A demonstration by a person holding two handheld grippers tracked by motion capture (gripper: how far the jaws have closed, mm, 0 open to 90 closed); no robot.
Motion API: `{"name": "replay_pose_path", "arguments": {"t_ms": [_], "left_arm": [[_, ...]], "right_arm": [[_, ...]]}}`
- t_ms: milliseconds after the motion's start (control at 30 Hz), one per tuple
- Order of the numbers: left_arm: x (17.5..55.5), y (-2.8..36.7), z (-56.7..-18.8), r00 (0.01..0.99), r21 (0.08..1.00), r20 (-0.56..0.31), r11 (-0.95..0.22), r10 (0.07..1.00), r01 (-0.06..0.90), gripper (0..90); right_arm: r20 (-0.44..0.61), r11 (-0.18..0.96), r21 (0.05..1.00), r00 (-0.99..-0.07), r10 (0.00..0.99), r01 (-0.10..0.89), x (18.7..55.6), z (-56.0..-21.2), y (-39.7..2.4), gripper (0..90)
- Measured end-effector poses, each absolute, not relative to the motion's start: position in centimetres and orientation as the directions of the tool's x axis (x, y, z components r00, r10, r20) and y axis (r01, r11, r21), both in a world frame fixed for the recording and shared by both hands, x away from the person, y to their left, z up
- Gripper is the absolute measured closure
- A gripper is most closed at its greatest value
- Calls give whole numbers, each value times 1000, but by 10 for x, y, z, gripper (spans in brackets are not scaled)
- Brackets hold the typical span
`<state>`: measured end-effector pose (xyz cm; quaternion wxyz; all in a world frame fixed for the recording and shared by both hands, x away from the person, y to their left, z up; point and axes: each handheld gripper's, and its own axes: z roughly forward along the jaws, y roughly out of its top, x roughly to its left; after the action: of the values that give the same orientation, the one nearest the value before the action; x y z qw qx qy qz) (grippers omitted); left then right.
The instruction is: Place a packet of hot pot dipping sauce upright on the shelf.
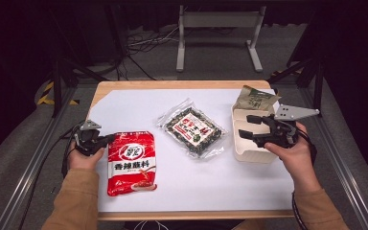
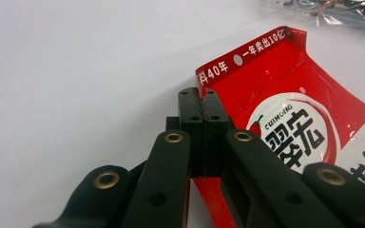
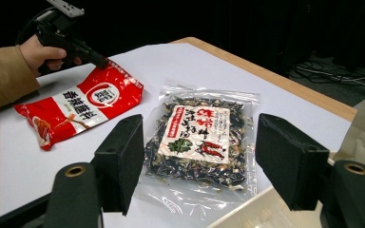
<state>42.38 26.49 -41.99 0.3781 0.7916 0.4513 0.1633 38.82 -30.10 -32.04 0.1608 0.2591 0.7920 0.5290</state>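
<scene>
red seasoning packet (image 1: 131, 163) is lying flat on the white surface (image 1: 249, 177), at the person's left side, and the left tongs (image 2: 202, 102) are pinching its top corner, closed tight on the thin seal. it is looking light, soft and a little slippery, so the flat sealed edge seems the best place to hold. the right tongs (image 3: 199, 161) are standing wide and holding nothing, near the beige box (image 1: 249, 152).
</scene>
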Motion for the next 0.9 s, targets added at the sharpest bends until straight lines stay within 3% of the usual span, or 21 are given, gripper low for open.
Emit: {"name": "replay_pose_path", "arguments": {"t_ms": [300, 900], "left_arm": [[402, 266, -389, 574, 789, -35, -331, 818, 519, 900], [355, 267, -336, 673, 873, -38, -303, 739, 382, 900]], "right_arm": [[17, 311, 920, -817, 576, 238, 387, -320, -298, 339], [12, 333, 914, -837, 548, 230, 386, -320, -285, 350]]}}
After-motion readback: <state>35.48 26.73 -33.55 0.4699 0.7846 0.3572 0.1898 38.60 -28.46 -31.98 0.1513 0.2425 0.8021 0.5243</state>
